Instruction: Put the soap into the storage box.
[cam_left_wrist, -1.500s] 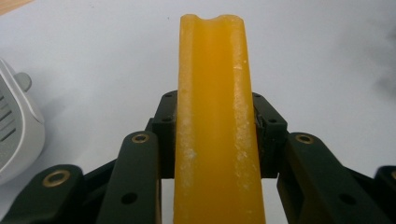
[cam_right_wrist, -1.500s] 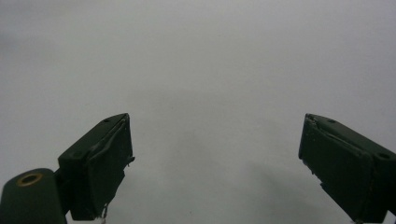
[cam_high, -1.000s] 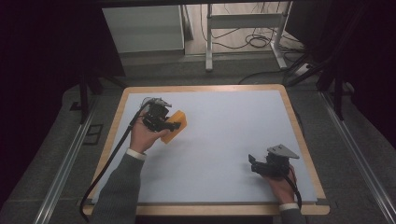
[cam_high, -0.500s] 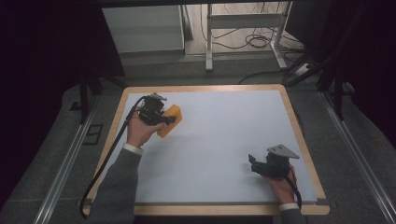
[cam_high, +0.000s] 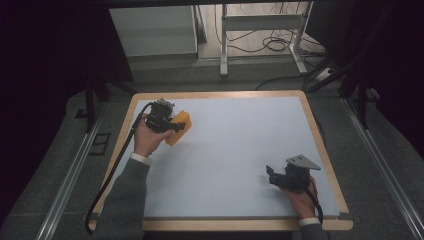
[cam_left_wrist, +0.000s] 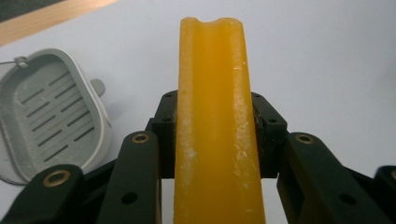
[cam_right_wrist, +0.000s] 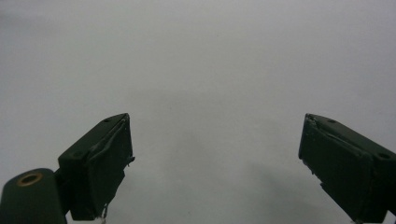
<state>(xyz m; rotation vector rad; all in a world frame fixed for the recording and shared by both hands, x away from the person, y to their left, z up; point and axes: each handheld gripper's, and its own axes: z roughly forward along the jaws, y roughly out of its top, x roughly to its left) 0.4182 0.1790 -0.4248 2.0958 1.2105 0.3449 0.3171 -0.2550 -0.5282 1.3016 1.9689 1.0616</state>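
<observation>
So I've got the left gripper (cam_high: 176, 125) clamped on the orange soap bar (cam_left_wrist: 215, 126), and it's drifted up-left toward the grey soap dish (cam_left_wrist: 51, 114) — looks like drop-off is next. Right gripper (cam_right_wrist: 215, 163) sits open, idle.

So the soap (cam_left_wrist: 215, 121) is a yellow-orange bar, kinda waxy with whitish scuffs and a shallow groove down its narrow edge. It's pinched edge-up between the left tongs (cam_left_wrist: 215, 123), up off the table (cam_high: 235, 150) near the far left corner, slightly tilted.
</observation>
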